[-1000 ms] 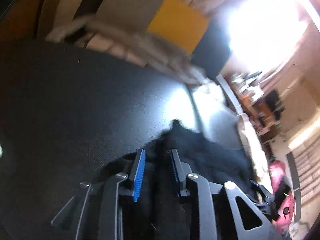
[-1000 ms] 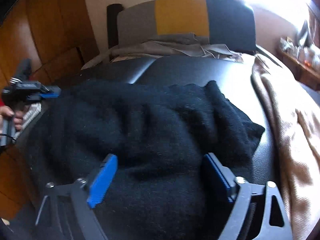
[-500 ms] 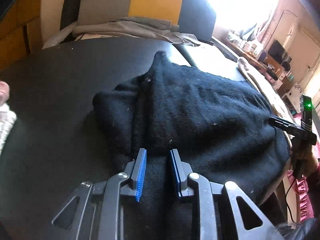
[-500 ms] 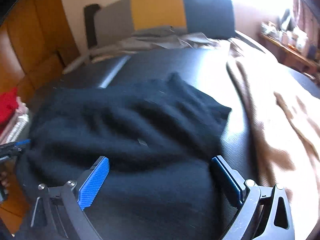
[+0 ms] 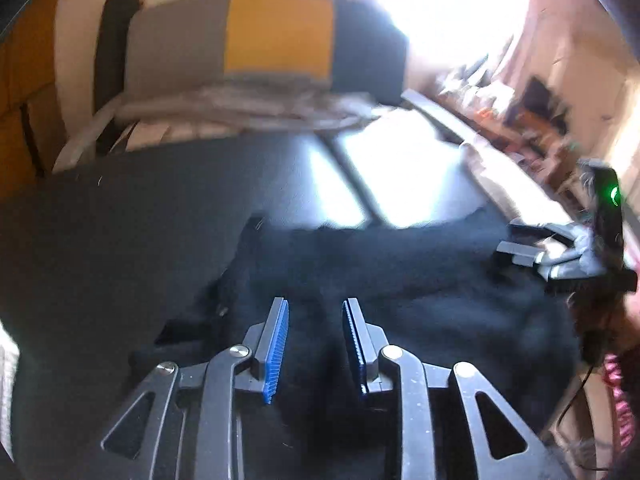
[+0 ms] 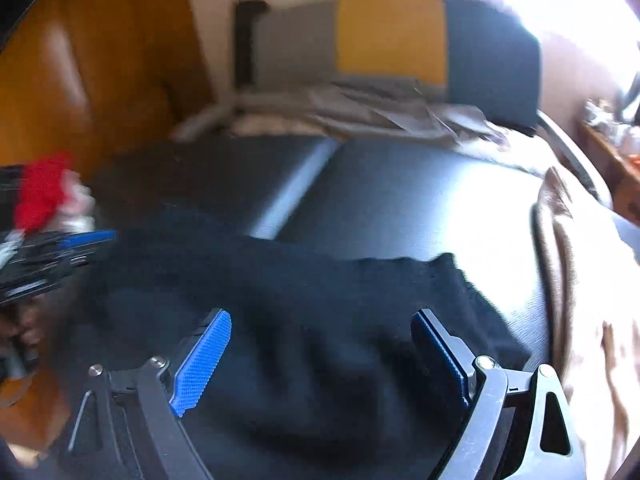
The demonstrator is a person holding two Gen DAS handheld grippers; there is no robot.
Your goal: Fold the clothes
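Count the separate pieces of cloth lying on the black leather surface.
3 at least: a black knitted garment nearest the grippers, a tan blanket along its right edge, and crumpled grey fabric at the far end below the cushions. More may be hidden.

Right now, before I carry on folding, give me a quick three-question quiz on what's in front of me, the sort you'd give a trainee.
1. Pick one: the middle panel of the cushion is A) red, B) yellow, C) green.
2. True or false: the black sweater is draped over the cushion.
3. In the right wrist view, what lies to the right of the sweater?

Key
1. B, yellow, between a grey panel and a dark one.
2. False. It lies on the dark leather seat, in front of the cushion.
3. A tan blanket.
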